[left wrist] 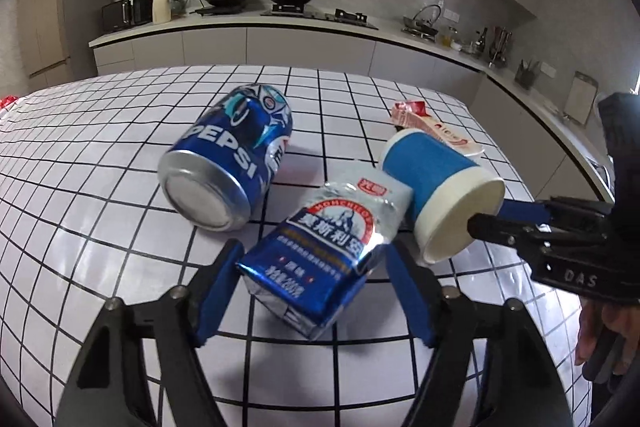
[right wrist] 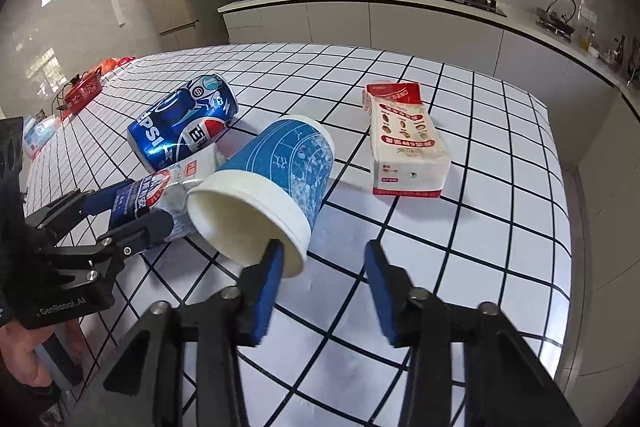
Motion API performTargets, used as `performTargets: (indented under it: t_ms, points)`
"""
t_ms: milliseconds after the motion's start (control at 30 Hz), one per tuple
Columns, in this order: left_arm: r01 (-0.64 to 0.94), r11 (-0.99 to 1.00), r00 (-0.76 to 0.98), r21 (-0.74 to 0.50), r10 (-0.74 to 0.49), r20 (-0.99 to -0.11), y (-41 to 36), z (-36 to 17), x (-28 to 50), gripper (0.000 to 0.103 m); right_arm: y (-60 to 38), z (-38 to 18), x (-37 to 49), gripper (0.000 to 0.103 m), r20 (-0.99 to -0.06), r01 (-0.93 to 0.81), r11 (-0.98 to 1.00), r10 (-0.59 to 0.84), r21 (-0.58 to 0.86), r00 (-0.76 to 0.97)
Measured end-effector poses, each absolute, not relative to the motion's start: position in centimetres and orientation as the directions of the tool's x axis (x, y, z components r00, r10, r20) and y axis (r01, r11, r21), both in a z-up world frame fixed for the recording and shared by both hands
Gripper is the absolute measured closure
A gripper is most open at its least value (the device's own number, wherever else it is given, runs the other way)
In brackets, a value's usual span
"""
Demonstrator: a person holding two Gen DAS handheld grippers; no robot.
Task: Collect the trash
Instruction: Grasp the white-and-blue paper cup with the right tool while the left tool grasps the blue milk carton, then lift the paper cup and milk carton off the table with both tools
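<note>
Trash lies on a white grid-patterned table. My left gripper straddles a crumpled blue-and-silver drink carton, its pads touching both sides; the right wrist view shows the same grip. A blue paper cup lies on its side, mouth towards me. My right gripper is open: the left finger sits at the cup's mouth and the right finger stands clear of its wall. A blue Pepsi can lies on its side to the left. A red-and-white carton lies flat to the right.
The table's right edge drops off beside a grey kitchen counter with a stove and pans. Red items sit at the table's far left. A person's hand grips the right tool's handle.
</note>
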State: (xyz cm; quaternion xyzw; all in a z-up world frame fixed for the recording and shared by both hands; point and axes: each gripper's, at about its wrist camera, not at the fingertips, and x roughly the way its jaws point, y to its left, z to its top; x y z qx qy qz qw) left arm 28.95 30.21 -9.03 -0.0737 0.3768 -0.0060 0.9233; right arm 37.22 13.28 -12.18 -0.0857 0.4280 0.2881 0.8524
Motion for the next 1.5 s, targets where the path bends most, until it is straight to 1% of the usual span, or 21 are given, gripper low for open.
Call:
performTargets:
  t_ms: [67, 133, 233, 267, 367, 467, 500, 533, 567, 667, 767, 1200, 1500]
  points:
    - [-0.033, 0.987, 0.716, -0.155, -0.085, -0.693, 30.3, -9.0, 28.6, 0.037, 13.3, -12.3, 37.3, 0.076, -0.781, -0.566, 0.817, 0.422, 0.107, 0.460]
    - [-0.028, 0.983, 0.713, -0.181, -0.108, -0.692, 30.5, -8.8, 27.9, 0.041, 13.3, -12.4, 37.2, 0.082, -0.781, -0.569, 0.815, 0.426, 0.113, 0.456]
    - [-0.020, 0.981, 0.718, -0.193, -0.120, -0.685, 30.6, -8.8, 27.3, 0.042, 13.3, -12.4, 37.3, 0.082, -0.781, -0.566, 0.816, 0.426, 0.114, 0.458]
    - [-0.016, 0.981, 0.719, -0.191, -0.122, -0.684, 30.6, -8.9, 27.6, 0.041, 13.4, -12.4, 37.5, 0.082, -0.778, -0.561, 0.821, 0.421, 0.108, 0.467]
    - [-0.023, 0.982, 0.699, -0.189, -0.119, -0.705, 30.4, -9.2, 28.9, 0.033, 13.7, -12.9, 38.3, 0.082, -0.783, -0.550, 0.828, 0.411, 0.107, 0.467]
    - [-0.021, 0.982, 0.679, -0.187, -0.123, -0.724, 30.1, -9.6, 30.0, 0.033, 13.9, -13.2, 38.7, 0.082, -0.787, -0.547, 0.830, 0.410, 0.112, 0.462]
    - [-0.022, 0.984, 0.670, -0.178, -0.118, -0.733, 29.8, -9.7, 30.2, 0.042, 14.0, -13.3, 38.8, 0.082, -0.787, -0.546, 0.830, 0.410, 0.114, 0.460]
    - [-0.021, 0.983, 0.668, -0.183, -0.122, -0.734, 29.8, -9.7, 30.2, 0.044, 14.0, -13.3, 38.8, 0.084, -0.785, -0.544, 0.831, 0.412, 0.116, 0.463]
    - [-0.032, 0.984, 0.672, -0.176, -0.110, -0.732, 29.6, -9.6, 30.2, 0.045, 14.0, -13.2, 38.8, 0.094, -0.784, -0.543, 0.831, 0.415, 0.119, 0.462]
    - [-0.050, 0.985, 0.695, -0.163, -0.083, -0.714, 29.4, -9.2, 29.6, 0.047, 13.9, -12.8, 38.3, 0.098, -0.778, -0.540, 0.833, 0.418, 0.121, 0.469]
    - [-0.062, 0.985, 0.711, -0.158, -0.068, -0.699, 29.4, -9.0, 29.0, 0.048, 13.9, -12.2, 37.7, 0.099, -0.773, -0.545, 0.832, 0.412, 0.104, 0.482]
    - [-0.089, 0.983, 0.759, -0.159, -0.037, -0.650, 29.0, -6.5, 25.9, 0.050, 10.9, -9.8, 34.5, 0.099, -0.742, -0.537, 0.835, 0.436, 0.121, 0.510]
    - [-0.060, 0.987, 0.787, -0.148, -0.045, -0.615, 25.6, -4.8, 23.5, 0.050, 6.0, -6.8, 31.2, 0.099, -0.709, -0.521, 0.847, 0.434, 0.109, 0.557]
